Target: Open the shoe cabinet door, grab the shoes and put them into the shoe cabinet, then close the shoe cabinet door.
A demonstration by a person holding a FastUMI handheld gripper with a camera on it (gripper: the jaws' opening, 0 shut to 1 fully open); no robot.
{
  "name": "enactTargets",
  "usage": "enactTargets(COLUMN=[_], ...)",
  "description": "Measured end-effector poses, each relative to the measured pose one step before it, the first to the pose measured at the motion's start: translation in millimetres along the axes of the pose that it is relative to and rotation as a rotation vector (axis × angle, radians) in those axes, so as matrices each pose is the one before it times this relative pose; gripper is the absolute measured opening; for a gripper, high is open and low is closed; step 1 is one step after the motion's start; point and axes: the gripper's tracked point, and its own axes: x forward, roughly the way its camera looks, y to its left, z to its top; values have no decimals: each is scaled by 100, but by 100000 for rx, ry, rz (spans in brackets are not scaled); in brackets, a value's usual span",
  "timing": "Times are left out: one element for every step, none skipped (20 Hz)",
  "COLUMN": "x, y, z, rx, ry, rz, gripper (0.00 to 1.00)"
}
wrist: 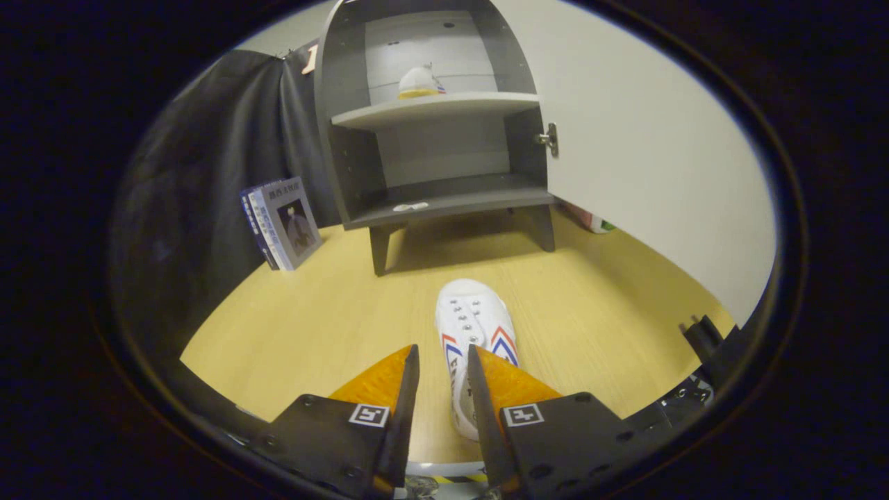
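A grey shoe cabinet stands beyond the fingers with its white door swung open to the right. One white shoe sits on the upper shelf. A second white shoe with red and blue stripes lies on the wooden tabletop, toe toward the cabinet. Its heel end reaches into the gap between my fingers. My gripper hovers over that heel with a narrow gap between the fingers. The right finger overlaps the shoe's side, and a strip of table shows between the left finger and the shoe.
Books lean against the black cloth wall left of the cabinet. A small white tag lies on the lower shelf. A pink and green object peeks out under the door. A black fixture stands at the table's right edge.
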Motion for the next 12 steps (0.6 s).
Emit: enactTargets(x=[480,369,369,337,305,351,289,340,302,342,376,337], y=[-177,14,275,136,141,146,-22,-85,20,121,66,79], z=[-729,-648,-529,-386,-87,-61,-43,-92,-103,10,50,261], rx=[-781,-532,-478,-514,-491,-480,-372,-257,68,69,-86,-154], ry=[3195,3439,3008,2333,1420,1061,1032,862,793,623,-48,-742], rz=[-1064,-162,583,419,271,103,-347,-369,-92,95,213,60], gripper=[45,45,45,45,45,45,45,45,45,45,45,45])
